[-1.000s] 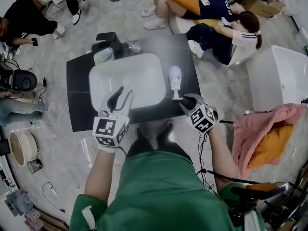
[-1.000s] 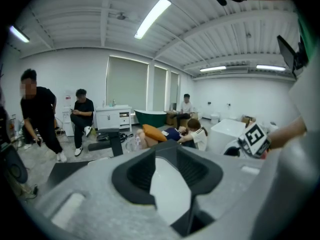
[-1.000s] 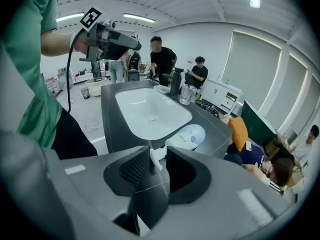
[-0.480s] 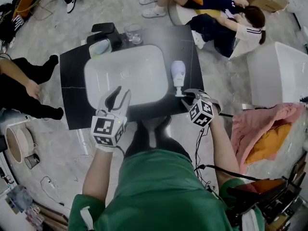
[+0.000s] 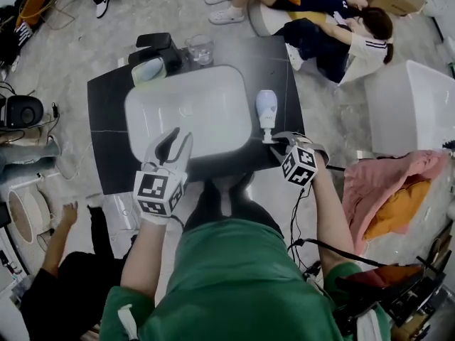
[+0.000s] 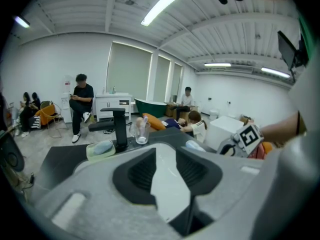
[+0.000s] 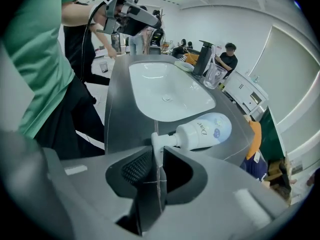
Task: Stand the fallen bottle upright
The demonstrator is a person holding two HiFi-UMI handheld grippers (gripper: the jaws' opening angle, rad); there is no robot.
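Head view: a dark counter [image 5: 106,130] fills the upper centre of the frame, with a white sink [image 5: 213,91] set into it. The bottle [image 5: 266,109], white with a pale blue label, lies on its side on the counter just right of the sink, right of frame centre. Its base points up-frame and its pump head points down-frame, toward the person.

Right gripper [image 5: 279,141]: at the counter's near right edge, just below the bottle. In the right gripper view the jaws are apart by a narrow gap, and the pump head stands between the jaw tips. Cannot tell whether the pads touch it. The bottle's body lies flat on the counter beyond, centre-right of that view.

Left gripper [image 5: 175,139]: lower left of centre, over the sink's near rim. In the left gripper view the jaws are apart with nothing between them, and white basin shows through the gap.

Back of the counter, upper left of the head view: a black faucet [image 5: 158,48], a clear glass [image 5: 200,48] just right of it, and a pale green dish [image 5: 151,69] just below the faucet.
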